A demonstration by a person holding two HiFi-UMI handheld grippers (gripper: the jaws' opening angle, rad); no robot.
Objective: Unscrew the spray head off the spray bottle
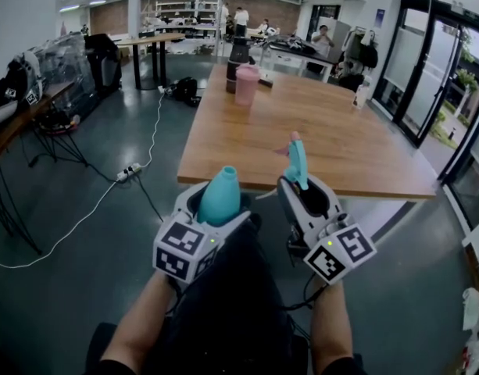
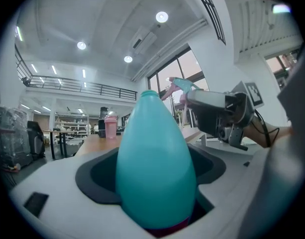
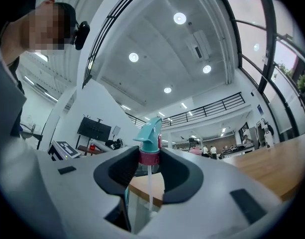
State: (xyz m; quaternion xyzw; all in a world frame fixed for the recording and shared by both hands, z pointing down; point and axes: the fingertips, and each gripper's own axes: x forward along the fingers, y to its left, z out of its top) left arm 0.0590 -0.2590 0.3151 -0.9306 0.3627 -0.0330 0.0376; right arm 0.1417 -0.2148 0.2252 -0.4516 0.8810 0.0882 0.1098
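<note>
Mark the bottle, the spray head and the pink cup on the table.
bottle (image 2: 154, 168): left gripper view, middle of its teal body.
spray head (image 3: 150, 135): right gripper view, its teal upper part.
pink cup (image 1: 246, 86): head view, its side wall.

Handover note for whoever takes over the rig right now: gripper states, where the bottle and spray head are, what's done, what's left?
Left gripper: shut on the teal bottle.
Right gripper: shut on the spray head at its pink collar; dip tube hangs free.
Done: head is off, and the parts are held apart.
Left: probably just setting both on the wooden table.
</note>
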